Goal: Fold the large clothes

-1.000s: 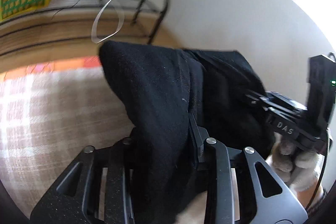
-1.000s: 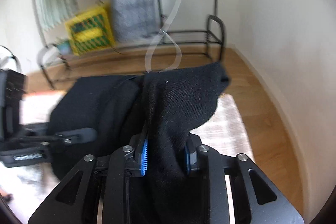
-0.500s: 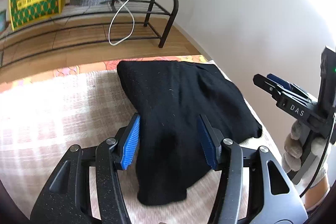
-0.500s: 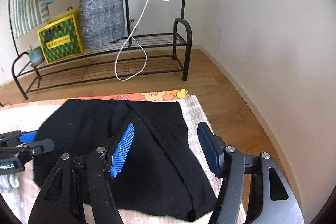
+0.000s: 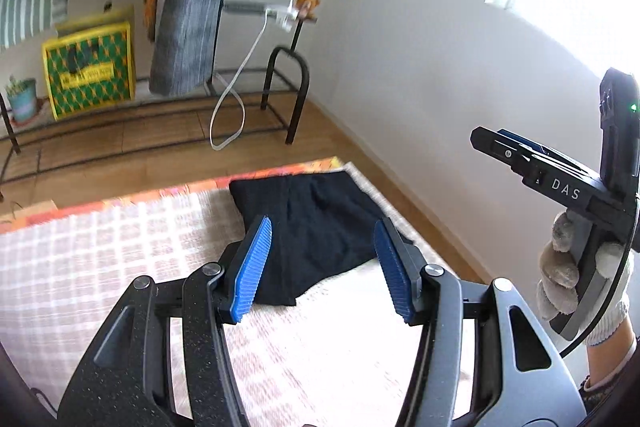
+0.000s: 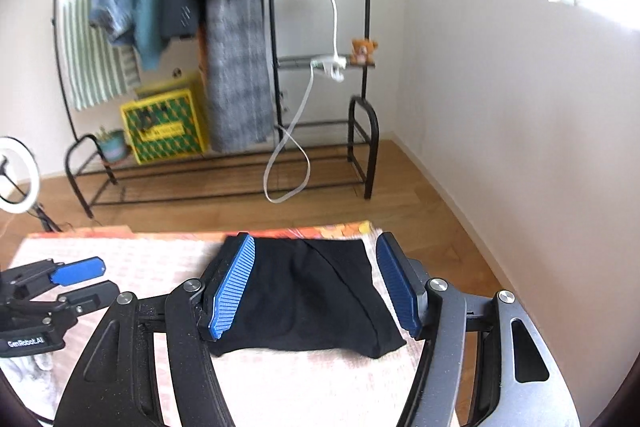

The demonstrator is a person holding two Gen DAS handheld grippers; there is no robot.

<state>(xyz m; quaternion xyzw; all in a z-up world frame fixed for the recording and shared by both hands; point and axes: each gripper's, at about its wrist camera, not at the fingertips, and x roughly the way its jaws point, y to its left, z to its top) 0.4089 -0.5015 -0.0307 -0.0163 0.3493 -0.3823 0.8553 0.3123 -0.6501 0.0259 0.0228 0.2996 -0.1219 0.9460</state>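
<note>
A black garment [image 5: 320, 227] lies folded into a compact rectangle at the far right corner of the checked pink-and-white cloth [image 5: 120, 247]; it also shows in the right wrist view [image 6: 312, 299]. My left gripper [image 5: 324, 267] is open and empty, raised above and behind the garment. My right gripper [image 6: 316, 283] is open and empty, also raised over the garment. The right gripper shows in the left wrist view [image 5: 532, 163], held by a gloved hand. The left gripper shows at the left of the right wrist view [image 6: 60, 287].
A black clothes rack [image 6: 280, 67] with hanging coats, shelves and a dangling white cable [image 6: 288, 167] stands behind the cloth on the wooden floor. A yellow crate [image 6: 168, 127] sits on its low shelf. A white wall [image 6: 500, 107] runs along the right. A ring light [image 6: 16, 175] stands at the left.
Both grippers have let go of the black garment and opened. The garment dropped folded onto the cloth, and both grippers rose and drew back from it.
</note>
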